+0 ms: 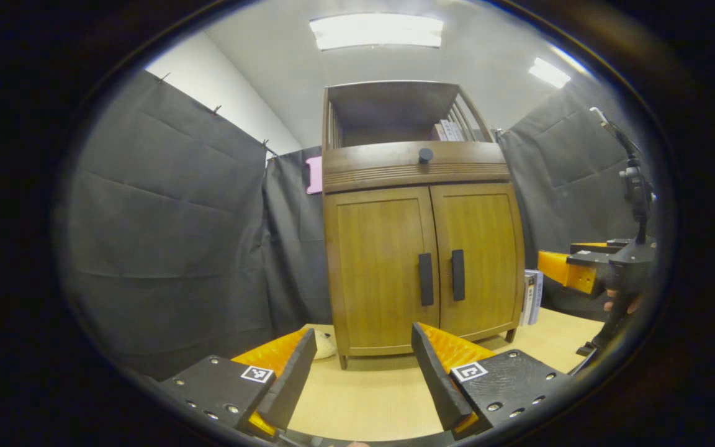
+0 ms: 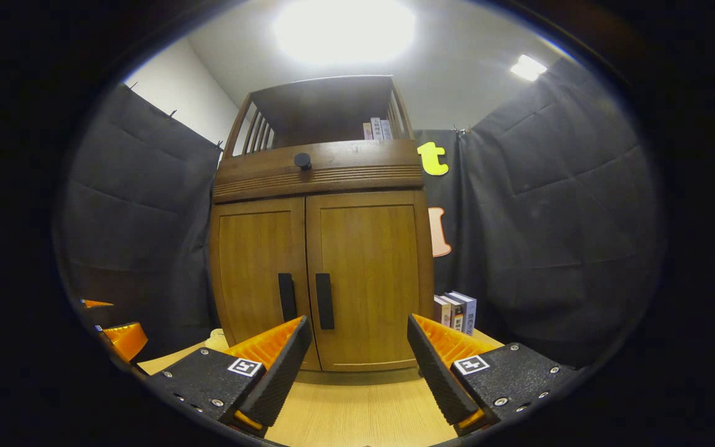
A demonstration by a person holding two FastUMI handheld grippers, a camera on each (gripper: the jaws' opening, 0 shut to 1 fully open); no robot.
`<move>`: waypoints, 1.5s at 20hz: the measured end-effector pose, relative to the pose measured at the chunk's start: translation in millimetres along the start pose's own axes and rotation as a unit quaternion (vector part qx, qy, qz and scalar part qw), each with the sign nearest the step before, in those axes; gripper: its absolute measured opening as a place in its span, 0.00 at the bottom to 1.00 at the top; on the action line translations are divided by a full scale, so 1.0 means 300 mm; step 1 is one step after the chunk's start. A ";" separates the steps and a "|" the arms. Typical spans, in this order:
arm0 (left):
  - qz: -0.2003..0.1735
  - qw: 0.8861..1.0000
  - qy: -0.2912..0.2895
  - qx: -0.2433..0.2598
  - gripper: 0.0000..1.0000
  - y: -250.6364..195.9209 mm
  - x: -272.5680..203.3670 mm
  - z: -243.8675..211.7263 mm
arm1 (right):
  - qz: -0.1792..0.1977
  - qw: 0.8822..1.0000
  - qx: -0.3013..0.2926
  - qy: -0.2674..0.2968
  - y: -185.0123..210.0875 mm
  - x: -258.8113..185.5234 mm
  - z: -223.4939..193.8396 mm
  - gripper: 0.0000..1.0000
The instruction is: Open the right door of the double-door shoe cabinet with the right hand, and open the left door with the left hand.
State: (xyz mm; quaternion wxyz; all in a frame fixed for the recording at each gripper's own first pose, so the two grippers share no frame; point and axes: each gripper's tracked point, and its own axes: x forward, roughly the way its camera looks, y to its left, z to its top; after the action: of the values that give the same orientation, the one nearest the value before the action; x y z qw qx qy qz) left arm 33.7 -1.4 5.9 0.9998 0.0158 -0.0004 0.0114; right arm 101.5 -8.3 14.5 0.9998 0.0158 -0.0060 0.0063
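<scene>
Dark cloth walls [image 1: 165, 217] hang in folds, pinned along the top, with a white wall [image 1: 221, 93] above them. Two ceiling lights [image 1: 376, 31] glow on the pale ceiling. The light wooden table [image 2: 357, 410] runs back to the cloth; books [image 2: 457, 313] stand on it near the back.

Pale wooden table [image 1: 364, 403] – carries the shoe cabinet [image 1: 422, 267], books [image 1: 532, 297] beside it
</scene>
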 end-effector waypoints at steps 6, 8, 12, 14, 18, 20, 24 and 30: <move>0.030 1.000 0.003 0.002 0.88 0.025 0.023 -0.011 | 0.017 1.000 0.008 0.006 0.017 0.198 -0.015 0.95; 0.041 0.999 0.002 0.006 0.88 0.038 0.029 -0.012 | 0.020 1.000 0.014 0.008 0.026 0.258 -0.024 0.96; 0.057 0.998 0.001 0.007 0.88 0.055 0.040 -0.012 | 0.027 0.999 0.016 0.009 0.052 0.356 -0.035 0.95; 0.065 0.998 0.002 0.007 0.88 0.062 0.042 -0.015 | 0.031 0.999 0.016 0.010 0.064 0.403 -0.043 0.95; 0.080 0.997 0.004 0.008 0.88 0.072 0.048 -0.021 | 0.041 0.999 0.020 0.021 0.097 0.489 -0.074 0.95; 0.087 0.996 0.006 0.008 0.88 0.076 0.049 -0.024 | 0.047 0.998 0.020 0.025 0.119 0.526 -0.085 0.95; 0.099 0.995 0.014 0.010 0.88 0.084 0.051 -0.031 | 0.049 0.998 0.018 0.036 0.144 0.597 -0.129 0.94; 0.115 0.993 0.019 0.013 0.94 0.090 0.047 -0.026 | 0.054 0.997 0.018 0.051 0.193 0.705 -0.183 0.92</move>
State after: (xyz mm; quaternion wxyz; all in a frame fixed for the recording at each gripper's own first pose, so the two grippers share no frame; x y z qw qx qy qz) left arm 47.1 26.1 -1.1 0.9914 0.0287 0.0171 0.1266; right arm 312.8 54.0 -36.1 0.9966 0.0332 0.0442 0.0617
